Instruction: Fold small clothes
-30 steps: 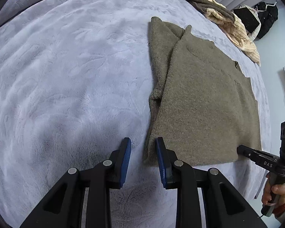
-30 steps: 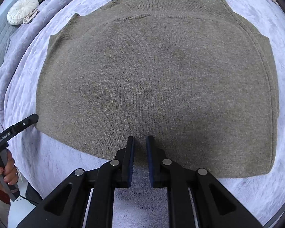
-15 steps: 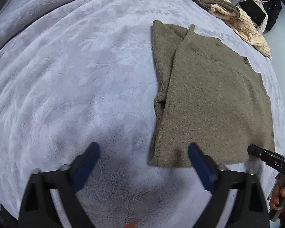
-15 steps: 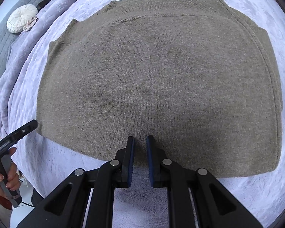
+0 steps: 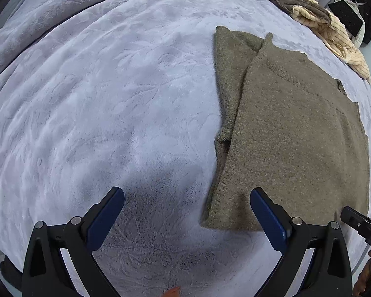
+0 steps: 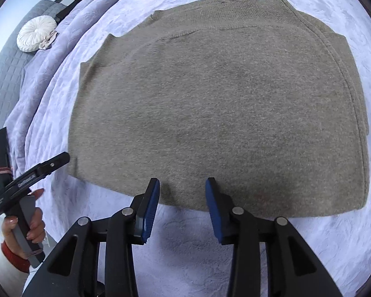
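Count: one olive-brown knit sweater [image 5: 296,133] on the lilac plush blanket [image 5: 99,94], folded flat into a rough rectangle, one sleeve folded in along its left edge in the left wrist view. Ribbed collar on the far side, hem on the near side. In the left wrist view it sits right of centre; in the right wrist view the same sweater [image 6: 222,104] fills most of the frame.

Two grippers, each with two blue pads.
- Left gripper [image 5: 186,201]: jaws spread wide. The sweater's near left corner lies between the fingers, neither pad touching it. Right pad [image 5: 268,220] is over the hem, left pad over bare blanket.
- Right gripper [image 6: 182,193]: jaws have just been opening, now partly spread. Tips sit over the hem's near edge with knit between them; pads not pressing on it.

One hand [image 6: 24,225] visible, wrapped around the left gripper's handle, red cuff under a white sleeve.

Other items: one pile of cream and brown knitwear [image 5: 319,22] at the far right of the bed, one round white pleated cushion [image 6: 35,37] on a grey quilted surface [image 6: 2,79].

Writing: a white label on the left gripper's body in the right wrist view, too blurred to read. The right gripper's body at the left wrist view's edge shows only "D", rest cut off.
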Demonstrator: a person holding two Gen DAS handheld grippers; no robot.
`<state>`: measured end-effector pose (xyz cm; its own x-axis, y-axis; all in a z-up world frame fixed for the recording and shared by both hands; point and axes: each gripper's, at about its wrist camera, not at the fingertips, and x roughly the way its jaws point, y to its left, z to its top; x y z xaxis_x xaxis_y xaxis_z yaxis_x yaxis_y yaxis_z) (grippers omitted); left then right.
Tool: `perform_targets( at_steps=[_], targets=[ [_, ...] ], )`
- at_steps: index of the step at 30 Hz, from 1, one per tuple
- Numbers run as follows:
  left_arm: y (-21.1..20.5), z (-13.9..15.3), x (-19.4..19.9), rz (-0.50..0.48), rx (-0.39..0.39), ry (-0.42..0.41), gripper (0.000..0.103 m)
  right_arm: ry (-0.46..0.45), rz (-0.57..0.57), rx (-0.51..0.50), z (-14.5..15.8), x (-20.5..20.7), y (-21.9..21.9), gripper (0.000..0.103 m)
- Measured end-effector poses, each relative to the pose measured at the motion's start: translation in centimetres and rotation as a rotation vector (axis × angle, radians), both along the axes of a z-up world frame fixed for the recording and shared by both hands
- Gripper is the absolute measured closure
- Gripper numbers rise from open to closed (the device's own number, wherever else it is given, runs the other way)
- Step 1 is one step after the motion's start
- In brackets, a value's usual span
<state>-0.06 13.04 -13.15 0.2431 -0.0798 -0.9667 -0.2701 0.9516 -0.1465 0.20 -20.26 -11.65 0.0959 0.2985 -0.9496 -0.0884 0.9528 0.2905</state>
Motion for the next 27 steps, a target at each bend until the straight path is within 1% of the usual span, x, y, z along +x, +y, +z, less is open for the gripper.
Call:
perform_targets(
  at_steps=[4, 7, 9, 12, 15, 17, 19, 21, 24, 25, 27],
  targets=[
    [-0.4, -0.7, 0.3, -0.012, -0.025, 0.029, 0.001, 0.008, -0.004, 0.041, 0.3, -0.8, -0.1, 0.060],
    [-0.8, -0.8, 0.5, -0.022, -0.027, 0.038, 0.001, 0.018, -0.002, 0.074, 0.2, -1.3, 0.2, 0.059],
    [-0.9, -0.7, 0.6, -0.025, -0.039, 0.039, 0.001, 0.030, -0.007, 0.103, 0.0, -1.4, 1.6, 0.059],
    [-0.8, -0.4, 0.9, -0.023, -0.057, 0.020, 0.001, 0.062, -0.016, 0.207, -0.6, -1.6, 2.6, 0.058],
    [-0.3, -0.1, 1.5, -0.008, -0.097, 0.003, 0.001, 0.101, -0.044, 0.317, -1.6, -2.0, 3.9, 0.051],
    [0.4, -0.1, 1.9, 0.009, -0.129, -0.003, 0.001, 0.146, -0.100, 0.406, -3.1, -2.2, 4.7, 0.051],
    [1.2, -0.1, 2.2, 0.024, -0.160, -0.013, 0.001, 0.173, -0.159, 0.474, -4.4, -2.4, 5.6, 0.051],
    [1.6, -0.2, 2.4, 0.035, -0.192, -0.013, 0.001, 0.169, -0.214, 0.521, -5.1, -2.7, 6.1, 0.051],
    [2.6, -0.8, 3.0, 0.051, -0.266, -0.007, 0.001, 0.176, -0.315, 0.604, -6.8, -2.9, 7.2, 0.051],
    [2.8, -1.0, 3.2, 0.052, -0.294, -0.006, 0.001, 0.177, -0.344, 0.622, -7.3, -3.0, 7.5, 0.051],
    [2.9, -1.3, 3.4, 0.043, -0.325, -0.008, 0.001, 0.170, -0.392, 0.651, -8.0, -2.9, 8.2, 0.051]
  ],
)
